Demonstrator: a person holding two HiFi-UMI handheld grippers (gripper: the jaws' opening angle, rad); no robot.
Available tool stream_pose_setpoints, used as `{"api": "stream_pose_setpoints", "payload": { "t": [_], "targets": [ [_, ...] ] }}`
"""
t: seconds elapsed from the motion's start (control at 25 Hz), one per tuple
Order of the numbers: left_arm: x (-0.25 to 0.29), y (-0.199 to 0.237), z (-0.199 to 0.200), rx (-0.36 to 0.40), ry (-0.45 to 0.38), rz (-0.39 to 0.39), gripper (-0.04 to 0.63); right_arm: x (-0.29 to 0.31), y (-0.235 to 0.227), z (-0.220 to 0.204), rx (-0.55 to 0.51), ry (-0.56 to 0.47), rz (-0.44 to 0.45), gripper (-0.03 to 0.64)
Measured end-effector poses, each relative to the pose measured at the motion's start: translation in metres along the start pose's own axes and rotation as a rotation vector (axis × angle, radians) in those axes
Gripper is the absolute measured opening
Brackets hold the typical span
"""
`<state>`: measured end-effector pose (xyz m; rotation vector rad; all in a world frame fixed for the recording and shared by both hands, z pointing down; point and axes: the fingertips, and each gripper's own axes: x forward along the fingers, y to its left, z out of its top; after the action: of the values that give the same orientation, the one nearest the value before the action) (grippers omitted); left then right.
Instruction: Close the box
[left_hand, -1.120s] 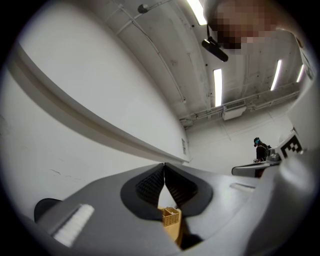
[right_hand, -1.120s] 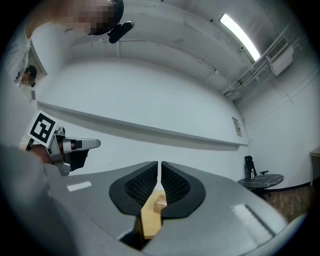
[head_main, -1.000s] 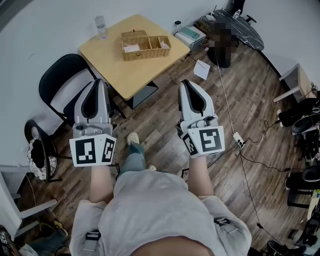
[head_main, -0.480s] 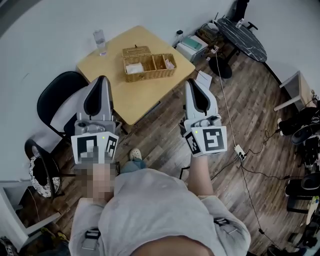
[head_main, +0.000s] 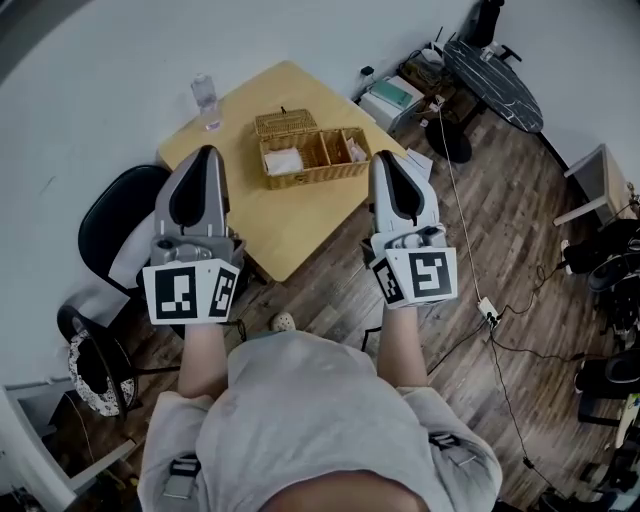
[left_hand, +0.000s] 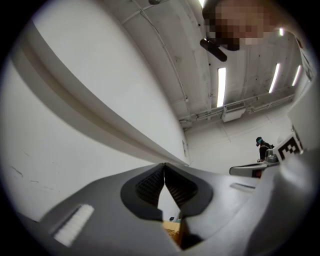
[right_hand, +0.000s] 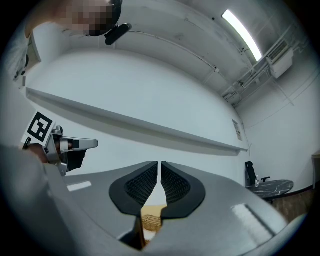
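No text here that you can read.
Your left gripper and right gripper carry only black-and-white square markers, and the wall sign is too small to read.

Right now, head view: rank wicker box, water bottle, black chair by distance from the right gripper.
1. Wicker box, just left of the right gripper.
2. Water bottle, far left corner of the table.
3. Black chair, beyond the table's left edge.
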<state>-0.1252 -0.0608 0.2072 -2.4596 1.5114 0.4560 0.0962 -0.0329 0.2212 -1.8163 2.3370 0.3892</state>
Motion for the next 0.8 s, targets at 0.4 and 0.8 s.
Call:
{"api": "stream_pose_setpoints", "payload": {
  "t": [0.4, 0.8],
  "targets": [
    [0.029, 0.032, -0.032, -0.047, 0.030, -0.019, 0.059, 0.029, 0.005, -0.026, -0.012, 0.045, -0.037, 0.025],
    [0.059, 0.039, -0.062, -0.059, 0.068, -0.017, 0.059, 0.059, -0.012, -0.051, 0.001, 0.080, -0.036, 0.025]
  ]
}}
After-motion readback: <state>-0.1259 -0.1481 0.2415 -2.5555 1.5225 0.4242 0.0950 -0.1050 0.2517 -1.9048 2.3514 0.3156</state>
